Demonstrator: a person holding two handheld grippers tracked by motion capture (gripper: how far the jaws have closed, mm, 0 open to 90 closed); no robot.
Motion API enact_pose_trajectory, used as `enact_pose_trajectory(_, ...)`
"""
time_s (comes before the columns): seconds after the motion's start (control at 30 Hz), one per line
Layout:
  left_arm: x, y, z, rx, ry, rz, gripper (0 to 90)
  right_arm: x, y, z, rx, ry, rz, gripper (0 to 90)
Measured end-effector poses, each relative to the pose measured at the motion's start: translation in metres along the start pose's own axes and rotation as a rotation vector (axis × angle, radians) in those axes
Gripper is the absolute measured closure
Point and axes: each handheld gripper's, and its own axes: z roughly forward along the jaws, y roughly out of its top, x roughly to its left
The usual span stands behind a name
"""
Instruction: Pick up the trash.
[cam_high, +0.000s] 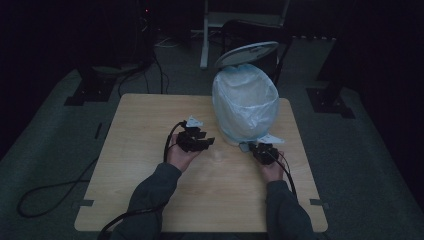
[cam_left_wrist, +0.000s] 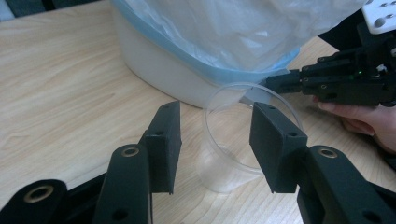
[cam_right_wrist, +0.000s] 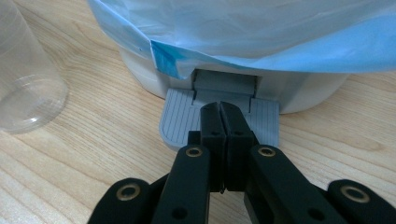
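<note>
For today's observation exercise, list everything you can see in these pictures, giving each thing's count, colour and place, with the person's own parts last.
Table: one, light wood, centre of the room.
Pedal bin: one, white, lid up, far right part of the table.
Bin liner: one, clear with a blue edge, folded over the bin's rim.
Pedal: one, grey, at the bin's foot, under the right gripper's tips.
Plastic cup: one, clear, upright on the table before the bin.
Left gripper: one, black, jaws open, reaching toward the cup.
Right gripper: one, black, jaws together on the pedal.
Sleeves: two, grey, bottom of the high view.
</note>
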Motion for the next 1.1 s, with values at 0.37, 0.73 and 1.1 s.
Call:
enact_pose_trajectory(0.37,0.008,-0.013,0.003,0.076,-0.024,-0.042,57.3,0.0,0.0,0.0,0.0,-0.001,-0.002,89.1)
enact_pose_trajectory(0.73,0.004,-0.036,-0.006,0.108,-0.033,0.002,82.3,0.0,0.0,0.0,0.0,0.0,-0.001,89.1)
enact_pose_trajectory(1.1,0.003,-0.071,-0.023,0.063,0.023,0.016,86.7,0.0,0.0,0.0,0.0,0.001,-0.001,89.1)
